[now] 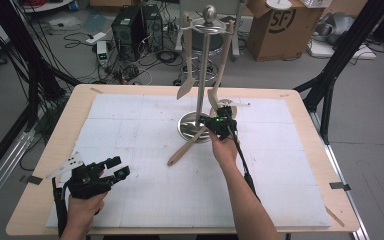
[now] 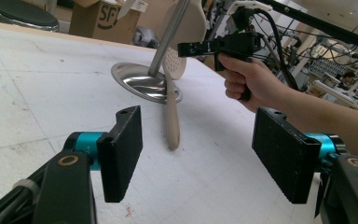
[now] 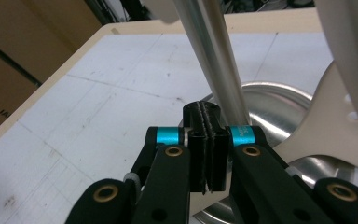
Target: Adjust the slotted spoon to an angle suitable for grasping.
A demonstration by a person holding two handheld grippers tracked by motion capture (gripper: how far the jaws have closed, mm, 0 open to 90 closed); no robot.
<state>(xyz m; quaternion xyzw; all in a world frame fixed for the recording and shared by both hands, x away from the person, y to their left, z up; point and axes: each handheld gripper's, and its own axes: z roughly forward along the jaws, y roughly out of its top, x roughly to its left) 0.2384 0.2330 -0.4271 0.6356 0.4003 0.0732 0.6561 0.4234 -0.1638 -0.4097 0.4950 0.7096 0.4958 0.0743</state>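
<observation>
- Two wooden utensils hang from the steel stand (image 1: 201, 75), and a third, a spoon (image 1: 187, 146), lies on the mat with its bowl end up on the stand's round base (image 1: 192, 124) and its handle pointing toward us, seen from the high view.
- We hold our right gripper (image 1: 223, 123) just beside that base, next to the spoon's upper end; whether it touches the spoon we cannot tell from above.
- Its own view adds what the high view hides: the two jaws are pressed together with nothing between them, just in front of the pole (image 3: 214, 60), with the base (image 3: 279, 105) behind and a pale slotted utensil (image 3: 335, 135) at the right.
- Our left gripper (image 1: 111, 170) sits well apart at the near left corner of the mat; its view shows its jaws wide apart and empty above the mat.
- That same view looks across at the spoon (image 2: 171, 119) lying from the base toward us, and at our right hand (image 2: 247, 81) gripping its tool.
- We work on a white mat (image 1: 130, 195) over a light wooden table (image 1: 62, 130).
- Beyond it are a grey floor, black cables, a computer tower (image 1: 127, 27), a cardboard box (image 1: 280, 25) and black frame legs.
</observation>
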